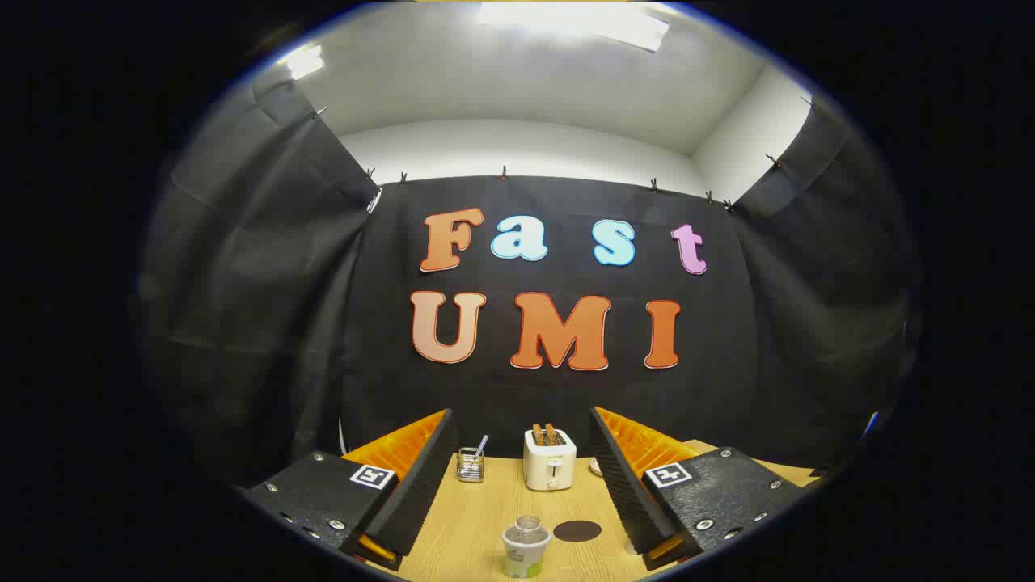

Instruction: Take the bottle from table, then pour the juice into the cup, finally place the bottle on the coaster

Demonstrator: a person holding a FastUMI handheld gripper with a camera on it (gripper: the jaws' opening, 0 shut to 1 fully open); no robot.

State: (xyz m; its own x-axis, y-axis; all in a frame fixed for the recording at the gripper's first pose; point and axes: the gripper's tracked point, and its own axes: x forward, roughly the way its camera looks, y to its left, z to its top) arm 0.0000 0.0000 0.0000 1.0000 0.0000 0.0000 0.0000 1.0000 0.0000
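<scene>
My hand-held gripper point(521, 485) hangs above the worktop point(485, 517) with its fingers spread wide and nothing between them. The bottle point(525, 547) stands upright just ahead and below, between the fingers' lines, with the dark coaster point(576, 531) just beside it. Beyond stand a toaster point(549, 459) and a small glass holder point(470, 464). I cannot make out a cup for certain. The bottle looks like thin clear plastic: light, a bit slick, apt to dent. I'd take it by the labelled mid-body, squeezing gently, keeping it upright.
</scene>
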